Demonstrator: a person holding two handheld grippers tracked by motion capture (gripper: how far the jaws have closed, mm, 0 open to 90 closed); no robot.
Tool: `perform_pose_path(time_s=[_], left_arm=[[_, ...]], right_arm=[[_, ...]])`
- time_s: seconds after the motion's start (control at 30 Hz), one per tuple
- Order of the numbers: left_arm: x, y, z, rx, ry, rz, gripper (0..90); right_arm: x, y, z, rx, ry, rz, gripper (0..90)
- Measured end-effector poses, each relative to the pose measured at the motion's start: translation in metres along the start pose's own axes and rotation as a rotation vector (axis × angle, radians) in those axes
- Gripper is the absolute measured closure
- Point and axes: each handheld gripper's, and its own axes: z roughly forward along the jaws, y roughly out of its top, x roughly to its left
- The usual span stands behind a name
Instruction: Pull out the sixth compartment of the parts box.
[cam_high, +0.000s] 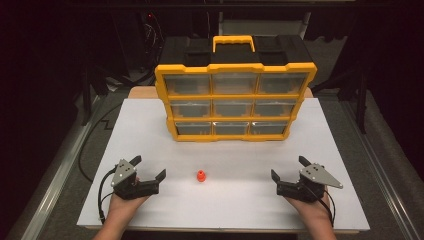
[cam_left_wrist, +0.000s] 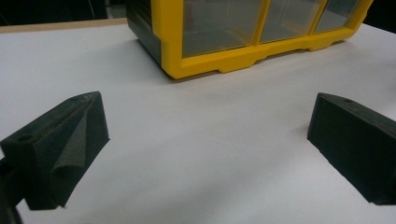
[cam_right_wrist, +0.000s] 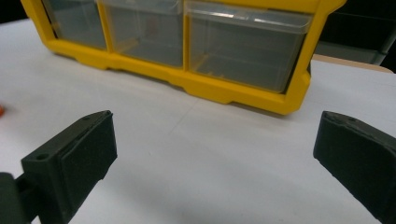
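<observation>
Both the left gripper (cam_high: 149, 168) and the right gripper (cam_high: 288, 167) are spread wide near the bench's front edge; approach the small orange piece (cam_high: 201, 175) slowly, jaws centred around it.

The high view looks forward and down over the whole desk (cam_high: 150, 130). Each gripper view sits low near the desk, facing the yellow drawer cabinet (cam_high: 235, 100) close up; all three views share its bottom drawers.

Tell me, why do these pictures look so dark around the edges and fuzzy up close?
High view: light falls on the white table, the room around is nearly black, and the drawer cabinet fronts catch glare. Left gripper view: the near black pads are soft, the cabinet sharper. Right gripper view: the same blur, with grey shadows beneath.
</observation>
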Motion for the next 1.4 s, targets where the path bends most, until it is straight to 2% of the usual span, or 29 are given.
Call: perform_pose_path(time_s=[0.13,0.33,0.57,0.73,0.87,1.0,1.03,1.2,1.3,1.4], left_arm=[[0.0,0.001,-0.002,-0.021,-0.001,-0.018,0.2],[0.001,0.0,-0.001,-0.024,-0.001,-0.022,0.2],[0.0,0.0,-0.002,-0.029,-0.014,-0.014,0.1],[0.0,-0.001,0.0,-0.026,-0.018,-0.01,0.1],[-0.001,-0.001,0.0,-0.029,-0.02,0.0,0.1],[-0.001,-0.001,0.001,-0.027,-0.028,-0.011,0.2],[-0.001,-0.002,0.002,-0.023,-0.032,-0.01,0.2],[-0.001,-0.002,0.003,-0.016,-0.027,0.001,0.1],[0.0,-0.001,0.003,-0.016,-0.021,-0.003,0.1],[0.001,-0.001,0.002,-0.017,-0.015,-0.008,0.1]], right_arm=[[-0.002,-0.002,-0.001,-0.004,-0.002,0.021,0.0],[-0.008,-0.001,-0.004,-0.015,-0.022,0.04,0.0],[-0.013,0.0,-0.002,-0.007,-0.05,0.038,0.0],[-0.016,0.001,0.003,-0.003,-0.048,0.03,0.0],[-0.021,0.005,0.013,0.005,-0.053,0.051,0.0],[-0.024,0.008,0.021,0.017,-0.071,0.052,0.0],[-0.027,0.01,0.027,0.036,-0.068,0.055,0.0],[-0.03,0.013,0.039,0.042,-0.077,0.039,0.0],[-0.032,0.018,0.052,0.051,-0.08,0.046,0.0],[-0.032,0.021,0.057,0.056,-0.082,0.042,0.0]])
